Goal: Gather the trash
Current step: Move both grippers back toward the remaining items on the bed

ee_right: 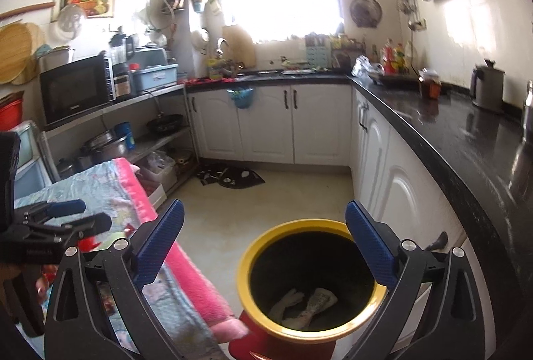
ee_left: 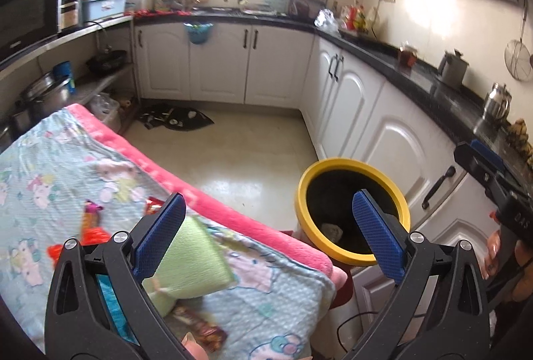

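A yellow-rimmed black bin (ee_left: 353,210) stands beside a table covered with a pastel cartoon blanket (ee_left: 66,167); in the right wrist view the bin (ee_right: 309,283) holds crumpled wrappers (ee_right: 306,306). On the blanket lie a green paper napkin (ee_left: 193,263), red and orange wrappers (ee_left: 93,226), a red packet (ee_left: 153,205) and a brown wrapper (ee_left: 203,330). My left gripper (ee_left: 269,236) is open over the blanket's corner, its left finger beside the napkin. My right gripper (ee_right: 263,246) is open and empty above the bin. The left gripper also shows in the right wrist view (ee_right: 80,216).
White cabinets (ee_left: 393,140) under a black counter (ee_right: 449,140) run along the right and back. A shelf rack with pots (ee_left: 50,93) and a microwave (ee_right: 76,90) stands left. A dark mat (ee_left: 176,120) lies on the floor. A red stool (ee_right: 253,343) sits under the bin.
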`<state>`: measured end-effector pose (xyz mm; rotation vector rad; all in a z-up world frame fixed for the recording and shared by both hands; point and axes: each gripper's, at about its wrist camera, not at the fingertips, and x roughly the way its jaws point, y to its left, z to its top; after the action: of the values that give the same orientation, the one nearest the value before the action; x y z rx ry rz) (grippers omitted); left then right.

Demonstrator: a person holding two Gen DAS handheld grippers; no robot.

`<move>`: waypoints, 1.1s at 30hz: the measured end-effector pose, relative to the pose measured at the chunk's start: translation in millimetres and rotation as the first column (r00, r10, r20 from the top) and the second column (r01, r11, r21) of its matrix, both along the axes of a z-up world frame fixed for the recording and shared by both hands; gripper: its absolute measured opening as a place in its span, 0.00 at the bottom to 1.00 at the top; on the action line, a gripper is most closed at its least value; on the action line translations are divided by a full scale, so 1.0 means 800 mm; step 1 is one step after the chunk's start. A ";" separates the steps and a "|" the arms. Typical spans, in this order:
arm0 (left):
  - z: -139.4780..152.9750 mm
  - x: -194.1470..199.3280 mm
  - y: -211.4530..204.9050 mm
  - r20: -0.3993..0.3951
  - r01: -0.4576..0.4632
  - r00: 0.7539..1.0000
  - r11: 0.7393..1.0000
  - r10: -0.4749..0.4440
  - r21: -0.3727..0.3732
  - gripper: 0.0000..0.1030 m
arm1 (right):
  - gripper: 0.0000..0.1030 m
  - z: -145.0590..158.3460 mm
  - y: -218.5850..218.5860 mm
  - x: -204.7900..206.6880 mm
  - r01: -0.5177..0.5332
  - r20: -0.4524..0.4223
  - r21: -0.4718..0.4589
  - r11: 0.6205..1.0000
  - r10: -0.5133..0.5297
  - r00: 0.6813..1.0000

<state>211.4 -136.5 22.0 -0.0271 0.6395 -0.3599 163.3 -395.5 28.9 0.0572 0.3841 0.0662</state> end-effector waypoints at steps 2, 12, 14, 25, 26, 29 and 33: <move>0.006 -0.008 0.014 0.016 -0.017 1.000 1.000 0.018 -0.008 0.90 | 0.93 0.006 0.012 -0.007 -0.016 0.008 -0.014 1.000 0.016 1.000; 0.030 -0.037 0.092 0.066 -0.118 0.990 0.992 0.120 -0.036 0.90 | 0.93 0.024 0.075 -0.026 -0.123 0.013 -0.056 0.991 0.123 0.992; 0.032 -0.043 0.107 0.071 -0.140 0.987 0.989 0.143 -0.037 0.90 | 0.93 0.027 0.088 -0.029 -0.145 0.016 -0.064 0.987 0.146 0.989; 0.026 -0.064 0.188 0.062 -0.256 0.964 0.966 0.259 -0.045 0.90 | 0.94 0.032 0.155 -0.036 -0.261 0.005 -0.078 0.962 0.262 0.965; 0.024 -0.065 0.195 0.060 -0.267 0.961 0.963 0.269 -0.042 0.90 | 0.94 0.031 0.161 -0.036 -0.273 0.001 -0.078 0.959 0.274 0.962; 0.019 -0.071 0.216 0.050 -0.299 0.953 0.954 0.300 -0.031 0.90 | 0.94 0.027 0.177 -0.037 -0.310 -0.015 -0.081 0.947 0.310 0.951; 0.007 -0.072 0.242 0.029 -0.337 0.941 0.941 0.338 -0.007 0.90 | 0.94 0.021 0.201 -0.040 -0.356 -0.034 -0.090 0.930 0.354 0.935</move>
<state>153.5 57.3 27.3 -0.1319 0.5924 -0.0283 131.2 -235.1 45.6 -0.1073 0.4108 0.4062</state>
